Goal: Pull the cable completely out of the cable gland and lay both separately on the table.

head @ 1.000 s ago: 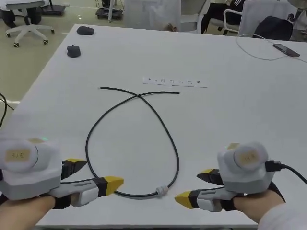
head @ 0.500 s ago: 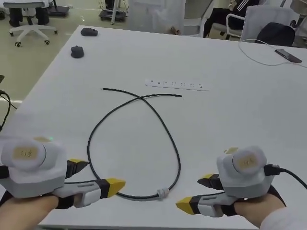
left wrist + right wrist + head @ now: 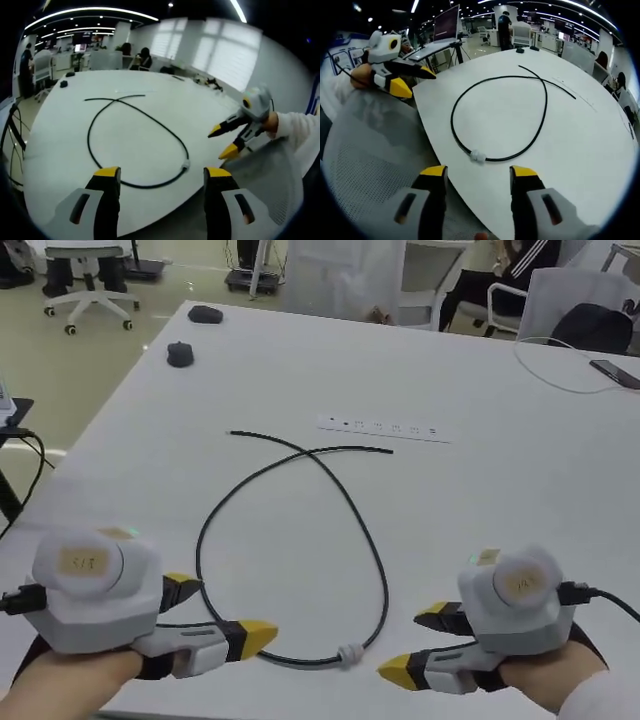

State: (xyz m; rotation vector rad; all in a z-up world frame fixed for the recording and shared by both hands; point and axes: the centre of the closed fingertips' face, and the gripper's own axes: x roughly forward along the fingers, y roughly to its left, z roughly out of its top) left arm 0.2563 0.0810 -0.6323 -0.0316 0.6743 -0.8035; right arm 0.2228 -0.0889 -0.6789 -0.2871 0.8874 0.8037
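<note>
A long black cable point(image 3: 345, 505) lies in a crossed loop on the white table point(image 3: 500, 500). The small white cable gland point(image 3: 349, 654) sits on the cable at the loop's near end, close to the front edge. My left gripper point(image 3: 222, 610) hovers open just left of the gland, holding nothing. My right gripper point(image 3: 412, 643) hovers open just right of it, also holding nothing. In the left gripper view the gland point(image 3: 186, 163) lies ahead between my open jaws, with the right gripper point(image 3: 225, 140) beyond it. In the right gripper view the gland point(image 3: 477, 156) sits just ahead of my open jaws, and the left gripper point(image 3: 405, 80) is at upper left.
A white power strip point(image 3: 380, 427) lies just beyond the cable's crossed ends. Two dark mice point(image 3: 180, 354) point(image 3: 205, 313) sit at the far left corner. A phone point(image 3: 615, 373) and a thin white lead lie far right. Office chairs stand past the table.
The head camera has shifted, so the whole scene sits a little further right. Both grippers stay open on either side of the gland. The cable has not moved.
</note>
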